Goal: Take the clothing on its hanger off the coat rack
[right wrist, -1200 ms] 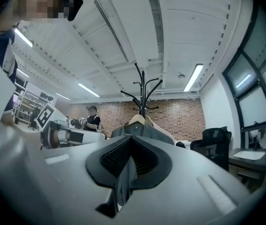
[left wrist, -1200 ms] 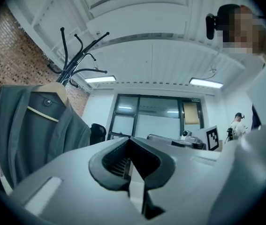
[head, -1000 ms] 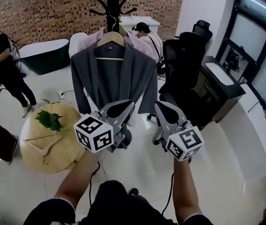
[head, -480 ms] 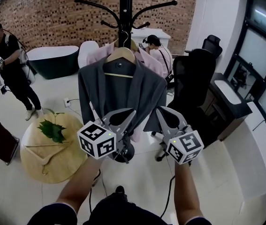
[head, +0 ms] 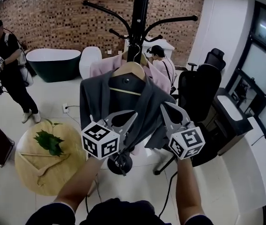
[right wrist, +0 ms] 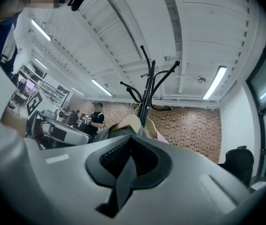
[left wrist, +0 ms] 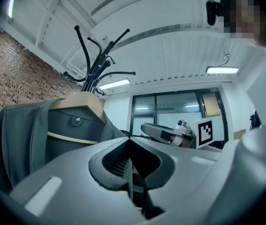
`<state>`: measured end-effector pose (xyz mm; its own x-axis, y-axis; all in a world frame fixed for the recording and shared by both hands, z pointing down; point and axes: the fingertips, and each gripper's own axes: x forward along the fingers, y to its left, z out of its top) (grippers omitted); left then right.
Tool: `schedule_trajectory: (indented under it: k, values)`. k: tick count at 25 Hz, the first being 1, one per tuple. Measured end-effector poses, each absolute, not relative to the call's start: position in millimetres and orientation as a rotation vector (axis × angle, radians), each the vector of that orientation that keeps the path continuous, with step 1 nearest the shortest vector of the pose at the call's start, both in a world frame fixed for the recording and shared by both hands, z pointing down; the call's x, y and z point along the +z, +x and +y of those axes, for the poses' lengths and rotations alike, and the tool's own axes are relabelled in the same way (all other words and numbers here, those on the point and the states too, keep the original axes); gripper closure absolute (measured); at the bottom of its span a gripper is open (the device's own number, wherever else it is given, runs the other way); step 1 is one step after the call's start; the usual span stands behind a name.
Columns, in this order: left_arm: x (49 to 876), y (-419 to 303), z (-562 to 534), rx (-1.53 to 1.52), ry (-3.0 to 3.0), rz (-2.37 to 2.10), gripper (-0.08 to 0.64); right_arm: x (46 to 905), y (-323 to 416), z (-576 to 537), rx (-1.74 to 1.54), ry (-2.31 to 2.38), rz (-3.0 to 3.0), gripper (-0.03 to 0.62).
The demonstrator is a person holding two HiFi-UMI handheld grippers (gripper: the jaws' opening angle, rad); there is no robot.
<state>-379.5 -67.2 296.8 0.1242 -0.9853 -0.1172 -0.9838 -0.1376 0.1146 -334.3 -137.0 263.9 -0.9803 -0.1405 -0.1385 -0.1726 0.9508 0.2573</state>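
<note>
The grey jacket (head: 123, 97) hangs on its wooden hanger (head: 132, 69) from the black coat rack (head: 140, 13), hooked close to the pole, with a pink garment (head: 100, 62) behind it on the same rack. The person holds both tools up in front of the jacket's lower half. The left gripper (head: 133, 115) has its jaws clenched together with nothing between them. The right gripper (head: 163, 105), just beside it, is likewise clenched and empty. To the left of the rack, a low round wooden surface (head: 29, 172) carries a spare hanger (head: 41, 161) and a leafy sprig (head: 48, 141). A black office chair (head: 201, 93) stands to the right.
</note>
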Motion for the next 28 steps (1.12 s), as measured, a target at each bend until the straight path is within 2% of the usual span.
schedule_trajectory:
  k: [7,11,15,24,25,26,28]
  values:
    - [296.0,-408.4,-83.9,-0.247,2.280,-2.140,0.555,261.7,-374.4,-166.9,0.538,-0.198,3.032,0.485]
    - [293.8,-416.8,-88.9,-0.264,2.233,-2.187,0.555,255.6,-394.0,-179.4,0.723,-0.162,3.054,0.410]
    - [291.8,-420.3,-89.8,-0.270,2.188,-2.233,0.555,252.1,-416.9,-189.3,0.905,-0.068,3.109,0.367]
    - [292.2,-430.9,-84.8,-0.268,2.100,-2.330,0.555,280.7,-458.5,-195.0,1.062,0.149,3.248,0.361]
    - [292.5,-431.7,-83.5,-0.266,2.094,-2.339,0.555,283.3,-459.6,-195.4,1.091,0.139,3.239,0.399]
    - [292.4,-432.9,-82.3,-0.262,2.088,-2.347,0.555,285.0,-460.6,-195.7,1.107,0.128,3.228,0.473]
    - [290.4,-435.9,-81.1,-0.253,2.080,-2.365,0.555,283.6,-463.8,-197.4,1.108,0.107,3.203,0.499]
